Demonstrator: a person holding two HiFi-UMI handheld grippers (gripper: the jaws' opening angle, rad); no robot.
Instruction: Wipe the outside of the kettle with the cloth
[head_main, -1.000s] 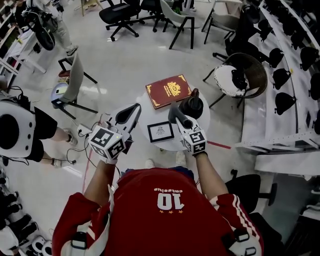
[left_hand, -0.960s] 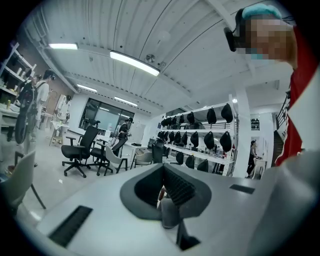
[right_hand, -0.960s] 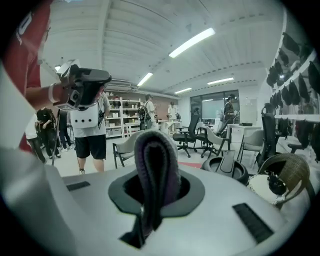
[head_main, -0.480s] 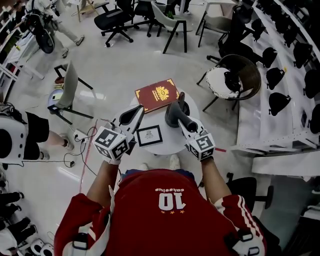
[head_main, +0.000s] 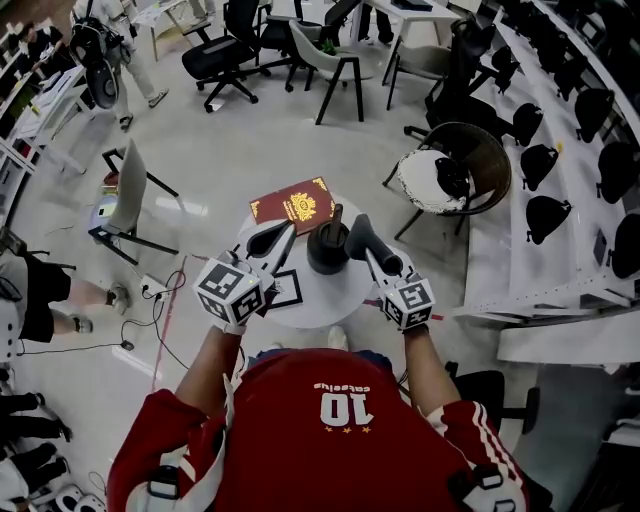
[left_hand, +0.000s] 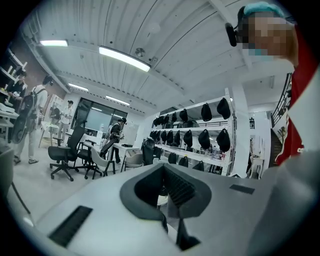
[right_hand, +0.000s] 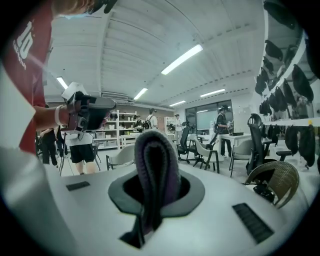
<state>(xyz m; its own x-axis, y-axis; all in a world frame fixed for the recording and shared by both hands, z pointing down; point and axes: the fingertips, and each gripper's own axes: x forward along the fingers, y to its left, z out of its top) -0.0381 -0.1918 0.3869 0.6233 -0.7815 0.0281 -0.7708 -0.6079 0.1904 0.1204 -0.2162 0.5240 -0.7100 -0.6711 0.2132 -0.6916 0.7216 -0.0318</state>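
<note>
Round desk (head_main: 335, 300) small, open floor around; right gripper (head_main: 362, 238) pinching cloth (right_hand: 156, 160) beside kettle (head_main: 327, 248); left gripper (head_main: 272, 240) pressed together, empty.

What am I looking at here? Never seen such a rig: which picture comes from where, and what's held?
No robot: a person holds a handheld tool in each hand. The head view looks down from a camera on their head; the other two ride on the tools, looking along the jaws. On the small round table are a black kettle, a red book and a framed picture. The right tool grips a folded dark cloth; the left tool is shut and empty.
</note>
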